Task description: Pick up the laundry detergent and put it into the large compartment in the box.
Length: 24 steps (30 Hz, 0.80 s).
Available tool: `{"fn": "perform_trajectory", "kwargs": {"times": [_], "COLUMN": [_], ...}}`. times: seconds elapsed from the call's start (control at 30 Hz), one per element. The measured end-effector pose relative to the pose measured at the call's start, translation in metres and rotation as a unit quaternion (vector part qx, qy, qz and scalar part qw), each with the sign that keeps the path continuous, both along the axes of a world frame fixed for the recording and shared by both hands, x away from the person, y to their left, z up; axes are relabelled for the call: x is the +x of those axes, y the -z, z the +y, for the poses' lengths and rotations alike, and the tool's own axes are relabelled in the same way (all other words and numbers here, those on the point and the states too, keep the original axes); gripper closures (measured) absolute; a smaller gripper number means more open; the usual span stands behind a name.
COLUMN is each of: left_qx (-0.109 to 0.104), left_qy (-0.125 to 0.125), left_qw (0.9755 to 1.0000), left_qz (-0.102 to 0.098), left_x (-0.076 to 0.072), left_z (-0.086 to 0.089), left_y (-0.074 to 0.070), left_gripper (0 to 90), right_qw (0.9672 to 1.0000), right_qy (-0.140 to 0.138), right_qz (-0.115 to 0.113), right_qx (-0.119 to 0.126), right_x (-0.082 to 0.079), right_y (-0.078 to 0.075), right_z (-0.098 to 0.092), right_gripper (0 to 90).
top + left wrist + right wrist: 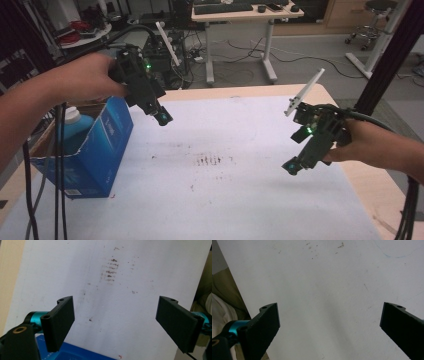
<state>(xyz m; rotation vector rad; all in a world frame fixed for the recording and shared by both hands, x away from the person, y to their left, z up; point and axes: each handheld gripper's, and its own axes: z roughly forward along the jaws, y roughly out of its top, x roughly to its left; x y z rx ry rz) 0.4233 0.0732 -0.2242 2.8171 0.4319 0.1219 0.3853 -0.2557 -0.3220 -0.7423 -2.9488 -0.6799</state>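
- High view: blue box (85, 150) is standing open at the table's (240, 200) left edge, holding a blue bottle (75, 127) with a white cap; left gripper (162, 118) is hovering just beside it, right gripper (291, 167) well apart.
- Left gripper view: jaws are standing wide, empty; the box's edge is cut off below.
- Right gripper view: jaws are gaping wide over the bare white sheet (332, 290).

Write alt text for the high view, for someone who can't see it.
Two hand-held grippers hover over a white table sheet: the left gripper, jaws open, beside an open blue box holding a blue bottle; the right gripper at the right.
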Motion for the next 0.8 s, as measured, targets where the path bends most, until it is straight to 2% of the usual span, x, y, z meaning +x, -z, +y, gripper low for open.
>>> {"fn": "perform_trajectory", "kwargs": {"times": [0.03, 0.13, 0.37, 0.4, 0.5, 0.57, 0.63, 0.8], "left_qx": [0.0, 0.006, 0.025, 0.026, 0.034, 0.039, 0.036, 0.039], "left_qy": [0.002, 0.02, 0.03, 0.029, 0.034, 0.025, 0.035, 0.042], "left_qw": [1.0, 0.9998, 0.9992, 0.9992, 0.9988, 0.9989, 0.9987, 0.9984], "left_qz": [0.002, -0.002, -0.005, -0.006, -0.008, -0.009, -0.004, -0.003], "left_x": [0.0, 0.0, 0.002, 0.002, 0.003, 0.003, 0.002, 0.0], "left_z": [-0.003, -0.01, -0.019, -0.02, -0.022, -0.023, -0.024, -0.031], "left_y": [0.003, 0.01, 0.02, 0.021, 0.025, 0.027, 0.029, 0.034], "left_gripper": [9.3, 7.3, 4.8, 1.6, 1.6, 1.6, 1.6, 1.6], "right_qw": [1.0, 1.0, 1.0, 1.0, 1.0, 1.0, 1.0, 1.0], "right_qy": [0.0, -0.003, -0.004, -0.003, -0.001, -0.003, 0.0, 0.001], "right_qz": [0.0, -0.004, -0.005, -0.005, -0.006, -0.008, -0.006, -0.01], "right_qx": [-0.001, -0.001, -0.003, -0.004, -0.002, -0.003, -0.002, -0.001], "right_x": [0.0, 0.0, -0.002, -0.002, -0.003, -0.003, -0.004, -0.005], "right_y": [0.0, 0.0, 0.0, 0.0, 0.0, -0.001, -0.001, -0.002], "right_z": [0.0, 0.001, 0.004, 0.004, 0.005, 0.006, 0.006, 0.007], "right_gripper": [1.7, 1.7, 1.7, 1.7, 1.7, 1.7, 1.7, 1.7]}}
